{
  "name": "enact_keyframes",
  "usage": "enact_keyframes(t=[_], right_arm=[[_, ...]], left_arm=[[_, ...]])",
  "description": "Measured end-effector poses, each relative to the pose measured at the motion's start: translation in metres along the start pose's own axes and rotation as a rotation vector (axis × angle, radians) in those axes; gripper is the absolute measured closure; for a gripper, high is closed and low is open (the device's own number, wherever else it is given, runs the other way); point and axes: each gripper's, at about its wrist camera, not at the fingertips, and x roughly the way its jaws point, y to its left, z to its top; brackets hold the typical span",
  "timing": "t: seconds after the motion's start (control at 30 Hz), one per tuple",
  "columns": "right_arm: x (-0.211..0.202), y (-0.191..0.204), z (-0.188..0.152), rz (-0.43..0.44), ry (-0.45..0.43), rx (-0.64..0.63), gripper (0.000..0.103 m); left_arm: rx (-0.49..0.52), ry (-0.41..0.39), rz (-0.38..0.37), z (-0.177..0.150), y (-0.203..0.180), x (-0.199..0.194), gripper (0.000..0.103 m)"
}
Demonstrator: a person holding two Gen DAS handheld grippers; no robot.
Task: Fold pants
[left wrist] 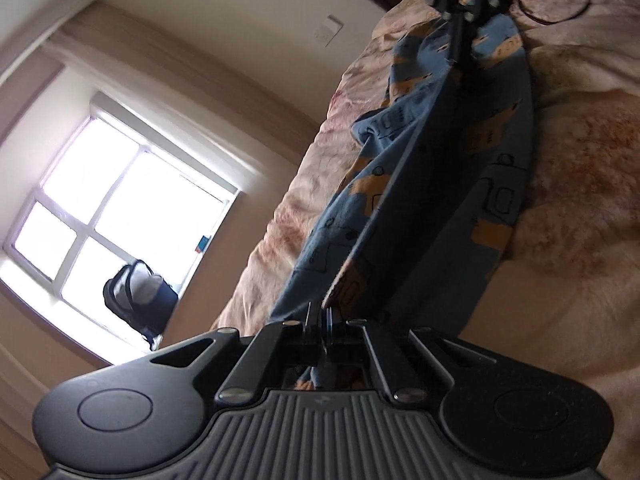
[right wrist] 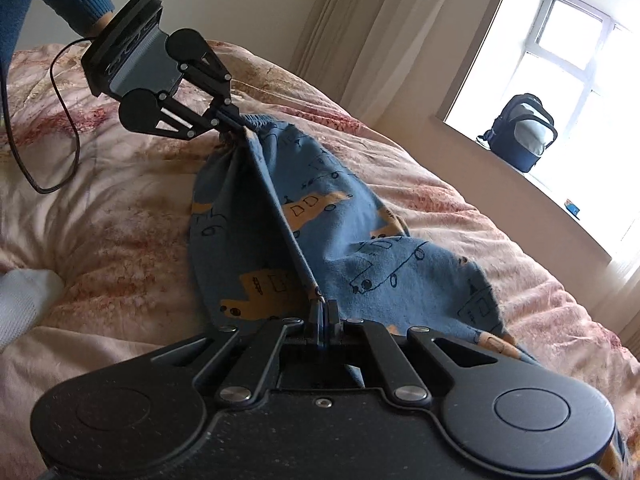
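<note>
Bedroom, pink quilted bed [right wrist: 120, 216], window [right wrist: 560, 52] at 2 o'clock. Blue pants [right wrist: 340, 236] stretched taut above bed btwn grippers. Left gripper [right wrist: 236, 122] clamped on waistband; right gripper [right wrist: 322, 312] pinching opposite end. Fabric light, soft, floppy; best grip at edges/corners.

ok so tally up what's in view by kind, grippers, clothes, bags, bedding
grippers: 2, left gripper and right gripper, both shut on the pants
clothes: 1, blue pants
bags: 1, backpack on the windowsill
bedding: 1, pink duvet
total: 5
</note>
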Motion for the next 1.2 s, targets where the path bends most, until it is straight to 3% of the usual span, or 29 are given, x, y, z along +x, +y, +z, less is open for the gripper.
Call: enact_keyframes(t=[0.13,0.27,0.5,0.67,0.83,0.87,0.9,0.93,0.97,1.0,1.07,1.13,1.2], right_arm=[[-0.017,-0.001,0.006,0.011,-0.027,-0.041,0.103],[-0.016,0.018,0.004,0.044,0.005,-0.103,0.103],[-0.003,0.029,-0.017,0.082,0.047,-0.063,0.103],[-0.016,0.03,-0.013,0.079,0.029,-0.066,0.103],[0.003,0.036,-0.034,0.09,0.066,0.052,0.103],[0.003,0.033,-0.034,0.092,0.062,0.085,0.103],[0.0,0.028,-0.032,0.088,0.054,0.117,0.1],[-0.005,0.025,-0.03,0.081,0.046,0.137,0.091],[-0.01,0.021,-0.029,0.063,0.041,0.158,0.085],[-0.015,0.015,-0.027,0.041,0.037,0.182,0.076],[-0.028,0.001,-0.026,-0.019,0.021,0.264,0.066],[-0.043,-0.018,-0.028,-0.127,0.011,0.389,0.031],[-0.06,-0.042,-0.038,-0.252,-0.017,0.585,0.011]], left_arm=[[0.022,0.006,-0.026,-0.008,-0.005,-0.009,0.102],[0.066,0.017,-0.049,-0.016,-0.012,-0.01,0.102],[0.116,0.015,-0.077,-0.016,-0.024,-0.01,0.103],[0.101,0.044,-0.137,-0.016,-0.025,-0.005,0.103],[0.017,0.093,-0.16,-0.009,-0.023,0.005,0.099],[0.011,0.11,-0.151,-0.006,-0.022,0.006,0.088],[-0.003,0.131,-0.13,-0.003,-0.02,0.007,0.067],[-0.04,0.153,-0.093,0.001,-0.017,0.005,0.054],[-0.1,0.163,-0.065,0.005,-0.011,0.005,0.032],[-0.17,0.169,-0.056,0.011,-0.003,0.005,0.02],[-0.335,0.197,-0.055,0.027,0.012,0.009,0.013],[-0.507,0.208,-0.071,0.048,0.024,0.021,0.004],[-0.657,0.168,-0.112,0.071,0.03,0.035,0.0]])
